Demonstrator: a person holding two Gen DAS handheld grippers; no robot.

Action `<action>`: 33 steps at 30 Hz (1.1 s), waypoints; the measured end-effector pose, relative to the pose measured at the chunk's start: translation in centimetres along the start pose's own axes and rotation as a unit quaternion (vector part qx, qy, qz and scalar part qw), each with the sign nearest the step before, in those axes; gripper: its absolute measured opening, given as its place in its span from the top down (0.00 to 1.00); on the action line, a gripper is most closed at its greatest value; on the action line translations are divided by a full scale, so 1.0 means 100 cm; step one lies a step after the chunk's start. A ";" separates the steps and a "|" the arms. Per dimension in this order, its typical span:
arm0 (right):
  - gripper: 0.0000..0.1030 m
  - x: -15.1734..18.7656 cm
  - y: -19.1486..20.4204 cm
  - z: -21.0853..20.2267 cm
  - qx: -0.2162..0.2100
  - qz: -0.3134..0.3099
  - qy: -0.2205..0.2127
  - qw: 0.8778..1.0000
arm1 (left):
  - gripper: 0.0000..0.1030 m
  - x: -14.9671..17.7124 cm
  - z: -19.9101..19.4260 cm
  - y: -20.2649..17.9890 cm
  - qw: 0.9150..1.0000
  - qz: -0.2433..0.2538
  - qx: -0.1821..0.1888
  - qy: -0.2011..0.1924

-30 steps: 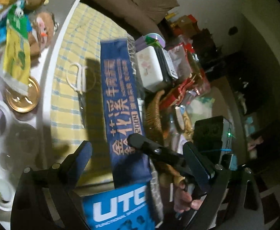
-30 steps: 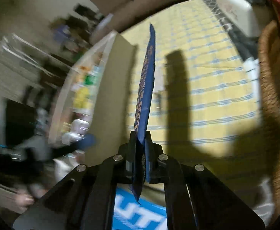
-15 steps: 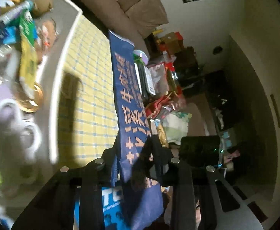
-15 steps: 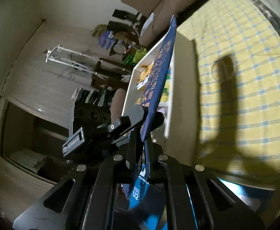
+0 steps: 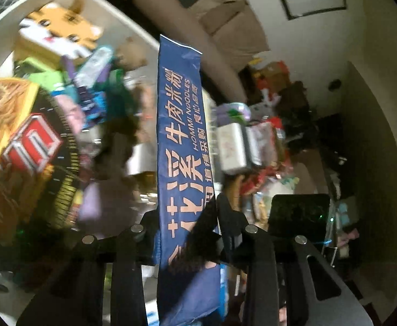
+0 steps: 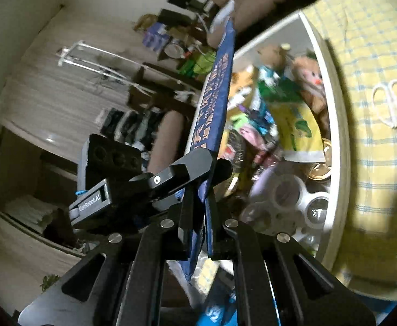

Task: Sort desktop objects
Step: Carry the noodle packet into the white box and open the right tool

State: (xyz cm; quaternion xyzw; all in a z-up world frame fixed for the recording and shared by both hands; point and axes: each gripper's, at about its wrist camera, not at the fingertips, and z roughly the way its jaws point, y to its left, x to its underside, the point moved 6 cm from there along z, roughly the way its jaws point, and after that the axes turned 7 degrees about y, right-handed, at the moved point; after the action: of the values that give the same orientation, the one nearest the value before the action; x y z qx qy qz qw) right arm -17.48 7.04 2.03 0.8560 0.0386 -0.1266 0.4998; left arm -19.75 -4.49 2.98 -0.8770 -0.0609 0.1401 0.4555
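Note:
A long blue noodle packet (image 5: 180, 146) with orange Chinese lettering stands upright in the air. My left gripper (image 5: 185, 233) is shut on its lower part. My right gripper (image 6: 201, 206) is also shut on the packet (image 6: 214, 103), seen edge-on in the right wrist view, and the left gripper's fingers (image 6: 187, 168) clamp it just above mine. The packet hangs over the white tray (image 6: 337, 135) packed with snacks and toys.
The tray holds a tiger box (image 5: 60, 32), a red and black noodle bowl (image 5: 22, 163), a yellow-green packet (image 6: 296, 125), a doll (image 6: 309, 81) and a gold lid (image 6: 320, 171). White scissors (image 6: 394, 114) lie on the yellow checked cloth (image 6: 366, 40). A basket of goods (image 5: 242, 146) stands to the right.
My left gripper closed on the blue packet, which my right gripper held before. Both grippers lifted it off the cloth and carried it left, over the tray.

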 end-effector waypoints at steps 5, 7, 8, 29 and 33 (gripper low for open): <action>0.89 -0.004 -0.027 0.035 0.004 0.025 0.028 0.999 | 0.68 0.004 0.003 0.038 0.999 -0.028 -0.033 0.004; 0.85 -0.006 -0.036 0.046 0.018 0.028 0.035 0.999 | 0.69 0.005 0.005 0.047 0.998 -0.033 -0.047 0.006; 0.84 -0.007 -0.040 0.051 0.029 0.031 0.039 0.998 | 0.68 0.005 0.004 0.048 0.998 -0.031 -0.053 0.004; 0.51 0.009 -0.025 -0.006 0.221 -0.054 0.021 0.974 | 0.29 0.008 -0.029 0.025 0.993 0.015 -0.101 -0.056; 0.37 0.002 -0.027 -0.037 0.235 -0.052 -0.003 0.971 | 0.17 0.016 -0.015 0.002 0.991 0.053 -0.118 -0.040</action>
State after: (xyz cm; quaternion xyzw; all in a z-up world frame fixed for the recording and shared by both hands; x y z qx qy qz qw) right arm -17.12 11.55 1.38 0.9459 0.0511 -0.1604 0.2773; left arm -17.78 -5.48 3.32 -0.9204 -0.0489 0.1910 0.3377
